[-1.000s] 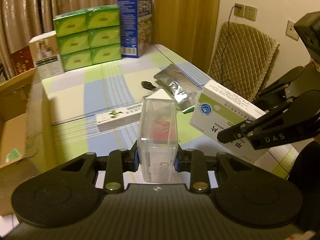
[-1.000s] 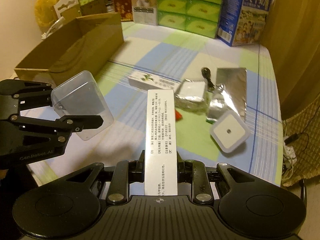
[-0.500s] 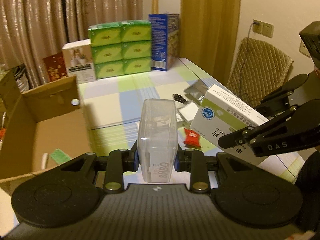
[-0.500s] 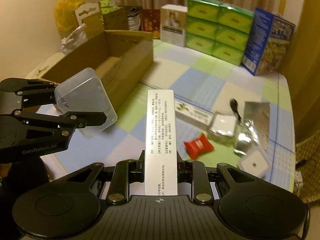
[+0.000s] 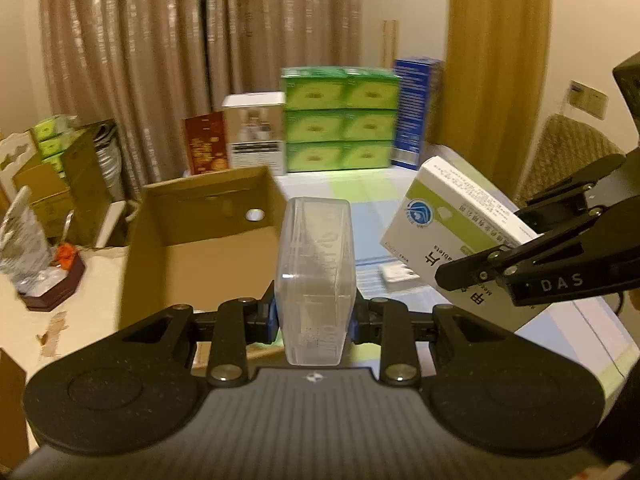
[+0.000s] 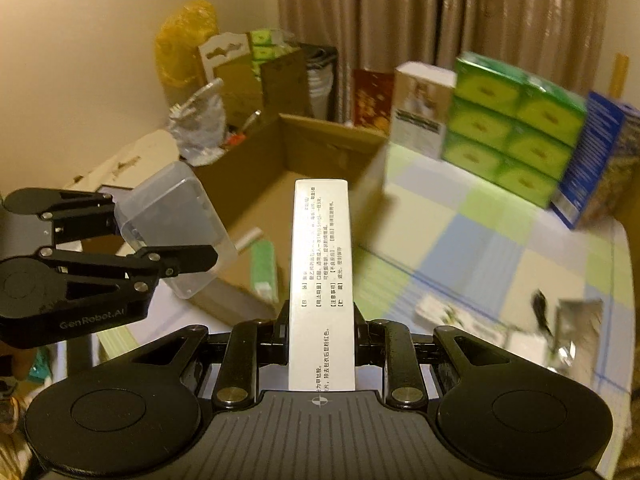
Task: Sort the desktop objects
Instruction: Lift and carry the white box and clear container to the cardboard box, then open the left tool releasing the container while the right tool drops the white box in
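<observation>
Clear case: one, which I clamp in my left gripper, beside the cardboard box.
Medicine carton: one, pinched by my right gripper.
Green tissue packs: six, stacked.

Both claws are matte black: the left claw grips a clear, colourless plastic case, the right claw a white medicine box with black print, its broad face white and olive green with a blue round logo. Beyond them the table wears pale blue, green and cream checks. The cardboard box is plain brown, the tissue packs bright green.
</observation>
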### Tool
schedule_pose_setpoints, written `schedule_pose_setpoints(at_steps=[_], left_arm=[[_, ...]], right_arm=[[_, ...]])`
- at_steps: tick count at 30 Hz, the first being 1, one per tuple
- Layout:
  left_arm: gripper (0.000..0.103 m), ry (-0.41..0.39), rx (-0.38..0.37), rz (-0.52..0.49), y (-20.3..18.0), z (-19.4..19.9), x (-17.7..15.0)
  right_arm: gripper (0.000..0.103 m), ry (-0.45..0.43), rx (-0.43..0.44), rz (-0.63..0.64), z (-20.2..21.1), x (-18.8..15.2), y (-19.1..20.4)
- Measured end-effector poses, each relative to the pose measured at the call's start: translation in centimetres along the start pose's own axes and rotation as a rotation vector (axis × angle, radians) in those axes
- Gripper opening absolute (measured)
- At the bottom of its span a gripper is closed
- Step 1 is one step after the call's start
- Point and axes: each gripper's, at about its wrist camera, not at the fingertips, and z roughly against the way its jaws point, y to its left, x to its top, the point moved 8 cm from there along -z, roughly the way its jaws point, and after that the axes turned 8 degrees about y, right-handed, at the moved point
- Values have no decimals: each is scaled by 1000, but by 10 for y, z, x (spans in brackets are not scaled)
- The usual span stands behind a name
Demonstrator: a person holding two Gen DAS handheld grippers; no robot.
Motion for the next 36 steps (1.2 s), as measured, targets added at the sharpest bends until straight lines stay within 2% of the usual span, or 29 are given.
schedule_pose_setpoints(at_steps=[8,15,22,36], left_arm=[[26,6,51,44,66,-9,17],[26,34,53,65,97,-38,17],[26,67,35,78,111,-72,8],[26,122,10,96,115,-114,-11]], right_arm=[[22,-20,57,-34,-30,52,28],[22,-17,66,-75,-65,83,29],[22,7,74,-93,-100,95,27],[22,54,56,-97,-141,87,23]])
